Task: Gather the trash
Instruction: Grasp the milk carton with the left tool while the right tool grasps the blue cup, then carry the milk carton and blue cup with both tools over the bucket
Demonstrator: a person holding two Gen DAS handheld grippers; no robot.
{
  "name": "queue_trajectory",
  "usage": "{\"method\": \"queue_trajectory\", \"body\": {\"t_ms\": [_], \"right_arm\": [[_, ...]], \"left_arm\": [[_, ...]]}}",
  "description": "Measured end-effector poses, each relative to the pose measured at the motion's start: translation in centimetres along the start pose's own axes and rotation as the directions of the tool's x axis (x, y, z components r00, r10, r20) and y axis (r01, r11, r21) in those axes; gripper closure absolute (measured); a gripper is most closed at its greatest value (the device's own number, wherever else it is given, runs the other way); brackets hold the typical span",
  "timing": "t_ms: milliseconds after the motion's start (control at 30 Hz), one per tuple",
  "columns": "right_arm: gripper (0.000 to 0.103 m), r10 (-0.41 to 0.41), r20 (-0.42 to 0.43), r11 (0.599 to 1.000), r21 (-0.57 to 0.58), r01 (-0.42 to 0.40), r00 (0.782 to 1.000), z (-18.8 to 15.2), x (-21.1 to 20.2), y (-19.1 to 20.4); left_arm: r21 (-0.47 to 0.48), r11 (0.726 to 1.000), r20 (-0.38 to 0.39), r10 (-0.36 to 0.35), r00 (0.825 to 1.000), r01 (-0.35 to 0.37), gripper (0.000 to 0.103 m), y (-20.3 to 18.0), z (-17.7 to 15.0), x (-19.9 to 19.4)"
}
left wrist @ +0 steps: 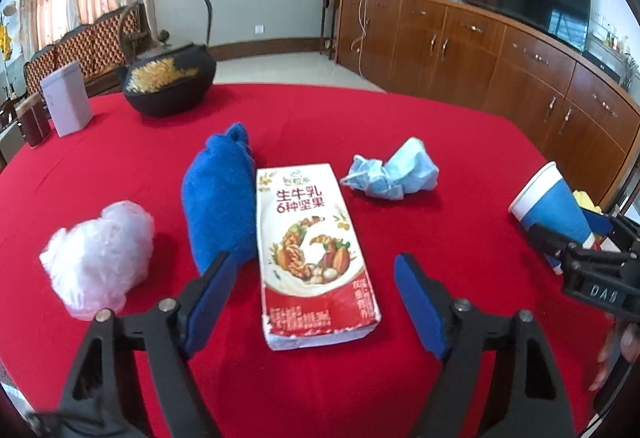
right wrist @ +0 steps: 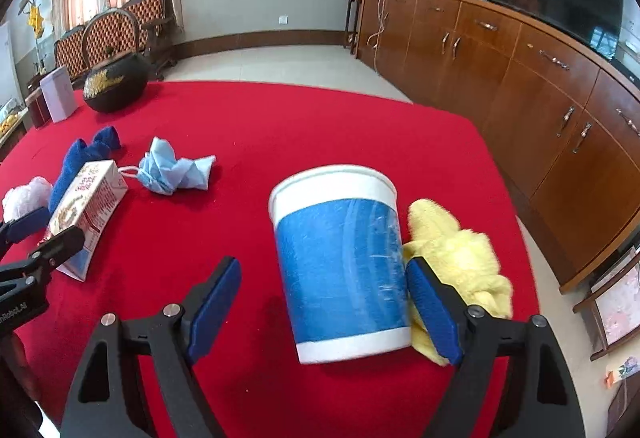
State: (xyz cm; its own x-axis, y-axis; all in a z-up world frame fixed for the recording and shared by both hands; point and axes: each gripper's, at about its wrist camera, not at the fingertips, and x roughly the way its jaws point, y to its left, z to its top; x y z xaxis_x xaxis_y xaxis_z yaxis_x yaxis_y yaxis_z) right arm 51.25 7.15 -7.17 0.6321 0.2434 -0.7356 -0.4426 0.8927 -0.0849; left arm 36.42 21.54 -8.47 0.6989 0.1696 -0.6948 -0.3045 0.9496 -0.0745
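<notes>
Here, places are given relative to the milk carton (left wrist: 316, 258), which lies flat on the red tablecloth (left wrist: 460, 141).

1. Left gripper (left wrist: 316, 298): its two blue-padded fingers stand apart, one on each side of the carton's near end; neither pad touches it.
2. Blue towel (left wrist: 220, 197): bunched up, touching the carton's left long side.
3. Crumpled clear plastic bag (left wrist: 98, 258): further left, beyond the towel and apart from it.
4. Crumpled light-blue face mask (left wrist: 394, 175): just beyond the carton's far right corner, with a gap between them.
5. Paper cup (right wrist: 340, 266): blue band, white rim, lying on its side well to the right of the carton, its mouth facing away from the camera.
6. Right gripper (right wrist: 326, 302): fingers spread around the cup. The right pad (right wrist: 434, 312) lies against or just beside the cup's wall; which, cannot be told. The left pad stands clear of it, with red cloth showing between.
7. Yellow fluffy cloth (right wrist: 460, 258): on the far side of the cup from the carton, touching the cup, partly behind the right pad.
8. Black cast-iron kettle (left wrist: 168, 81) with a gold pattern and hoop handle: upright, far beyond the carton at the back left of the table.
9. Pale box (left wrist: 66, 103) and dark red tin (left wrist: 34, 121): left of the kettle, near the table's edge.
</notes>
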Motion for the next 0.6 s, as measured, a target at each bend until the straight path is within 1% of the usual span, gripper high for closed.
{"method": "queue_trajectory", "body": {"t_ms": [33,67,100,167,200,400,600], "right_arm": [[0.019,0.002,-0.003,1.000,-0.001,-0.002,1.000,0.0,0.2,0.1],[0.026,0.013,-0.008,1.000,0.003,-0.013,1.000,-0.1,0.4,0.2],[0.037,0.025,-0.014,1.000,0.011,-0.024,1.000,-0.3,0.6,0.2],[0.039,0.035,-0.014,0.999,0.020,-0.035,0.999,-0.5,0.5,0.1],[0.040,0.055,-0.008,0.998,0.028,-0.055,0.998,-0.7,0.3,0.1],[0.041,0.082,0.030,0.996,0.036,-0.083,0.996,-1.4,-1.7,0.3],[0.041,0.105,0.085,0.992,0.055,-0.110,0.991,-3.1,-5.4,-0.1]], "left_arm": [[0.000,1.000,-0.011,0.000,1.000,0.000,0.028,-0.1,0.0,0.2],[-0.003,1.000,-0.018,0.003,1.000,-0.003,0.032,-0.2,-0.1,0.3],[-0.003,1.000,-0.029,0.005,1.000,-0.005,0.037,-0.4,-0.1,0.4],[0.002,1.000,-0.043,-0.006,0.999,0.006,0.048,-0.5,-0.3,0.5],[0.005,1.000,-0.038,-0.010,0.999,0.010,0.050,-0.6,-0.4,0.3],[0.004,1.000,0.024,-0.010,1.000,0.010,0.050,-0.6,-1.2,-1.8],[0.012,1.000,0.075,-0.023,0.997,0.023,0.050,-0.7,-1.5,-4.4]]}}
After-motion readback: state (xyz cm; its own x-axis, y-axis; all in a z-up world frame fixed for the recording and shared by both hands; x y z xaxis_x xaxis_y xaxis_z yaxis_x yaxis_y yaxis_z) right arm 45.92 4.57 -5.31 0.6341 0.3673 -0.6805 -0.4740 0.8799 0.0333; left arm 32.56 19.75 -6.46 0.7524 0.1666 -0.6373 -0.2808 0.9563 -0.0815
